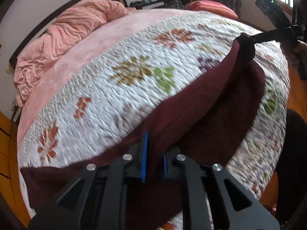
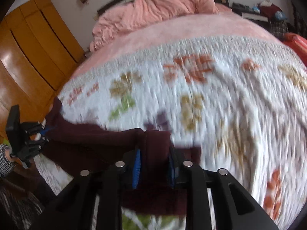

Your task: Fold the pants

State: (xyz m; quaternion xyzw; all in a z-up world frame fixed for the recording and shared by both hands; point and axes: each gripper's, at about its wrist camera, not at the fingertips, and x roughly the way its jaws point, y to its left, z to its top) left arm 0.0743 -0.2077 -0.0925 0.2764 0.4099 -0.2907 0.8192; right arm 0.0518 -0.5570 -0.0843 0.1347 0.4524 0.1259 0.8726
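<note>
Dark maroon pants (image 1: 201,115) hang stretched over the bed between my two grippers. In the left wrist view, my left gripper (image 1: 155,153) is shut on one end of the cloth, which is bunched between its blue pads (image 1: 144,159). My right gripper (image 1: 249,38) pinches the other end at the upper right, lifted off the quilt. In the right wrist view, my right gripper (image 2: 154,153) holds a thick fold of the pants (image 2: 92,141) between its blue pads (image 2: 136,170). My left gripper (image 2: 45,131) grips the far end at the left. Both views are motion-blurred.
A white quilt (image 1: 115,95) with leaf patterns covers the bed, with a pink sheet and a crumpled pink blanket (image 1: 76,28) behind. A red pillow (image 1: 213,7) lies at the far right. An orange wooden wardrobe (image 2: 38,38) stands left of the bed. A hand (image 1: 293,53) holds the right gripper.
</note>
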